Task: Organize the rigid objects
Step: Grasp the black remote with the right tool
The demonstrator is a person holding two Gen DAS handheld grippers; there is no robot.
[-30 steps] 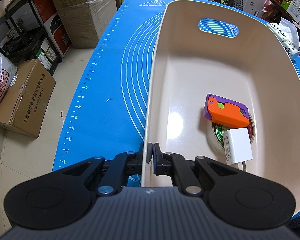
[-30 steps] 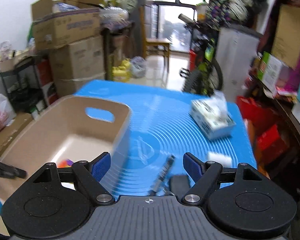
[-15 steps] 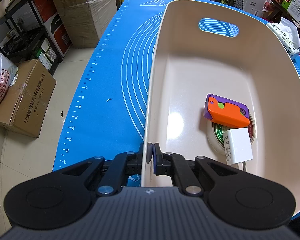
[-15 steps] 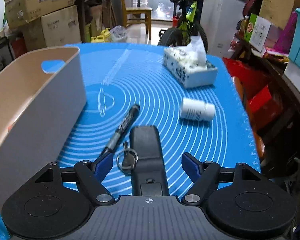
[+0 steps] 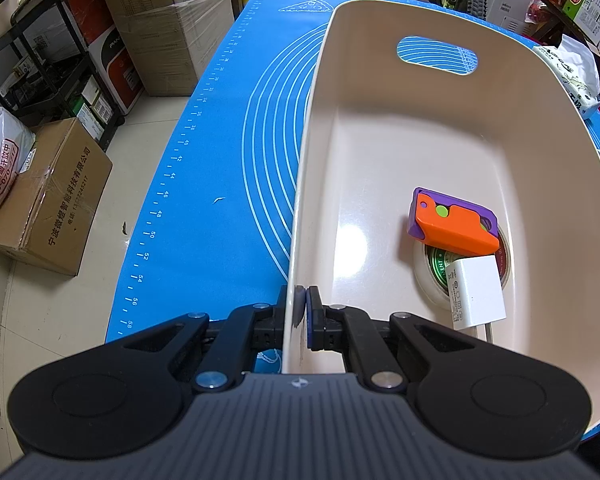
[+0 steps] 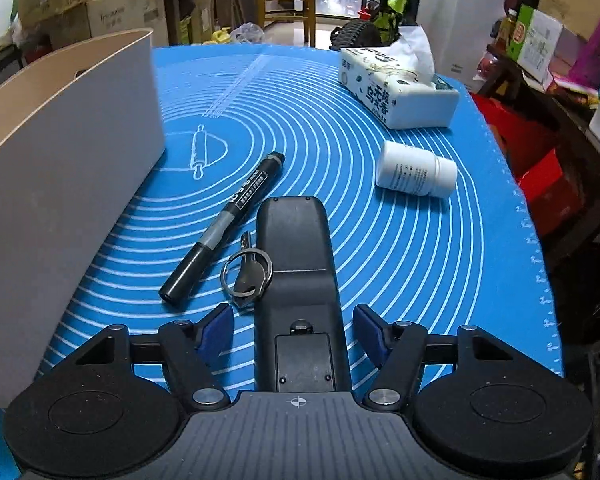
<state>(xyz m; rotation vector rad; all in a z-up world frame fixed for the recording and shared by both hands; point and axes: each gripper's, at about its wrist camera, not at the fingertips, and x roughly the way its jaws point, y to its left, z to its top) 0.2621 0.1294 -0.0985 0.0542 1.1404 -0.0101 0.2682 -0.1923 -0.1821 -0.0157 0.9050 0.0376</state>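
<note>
Closing in on black remote control (image 6: 298, 280), lying back-up on blue silicone mat (image 6: 400, 240), battery cover toward camera. Right gripper (image 6: 294, 330) now low over mat after dropping from a high view of whole table; jaws astride near end of remote, blue pads clear of both flanks, a gap showing each side. Jaws just been narrowing with remote between them, not yet pressing. Grasp judged imminent.

Key on split ring (image 6: 247, 270) touching remote's left edge, just ahead of left pad; risk of snagging or being dragged along. Black marker (image 6: 224, 228) lying diagonally just beyond key, between remote and bin wall. White pill bottle (image 6: 416, 174) on its side, well apart to right; tissue pack (image 6: 396, 88) farther back.

Left gripper (image 5: 301, 316) unmoved over the last second, clamped on near rim of beige bin (image 5: 312, 152), one pad outside, one inside, steadying it. Inside bin already: orange-and-purple toy (image 5: 452, 224), white charger plug (image 5: 476, 294), both resting on a tape roll (image 5: 432, 264).

Remaining outside, by judgement: remote, marker, key, bottle. Roughly half sorted.
</note>
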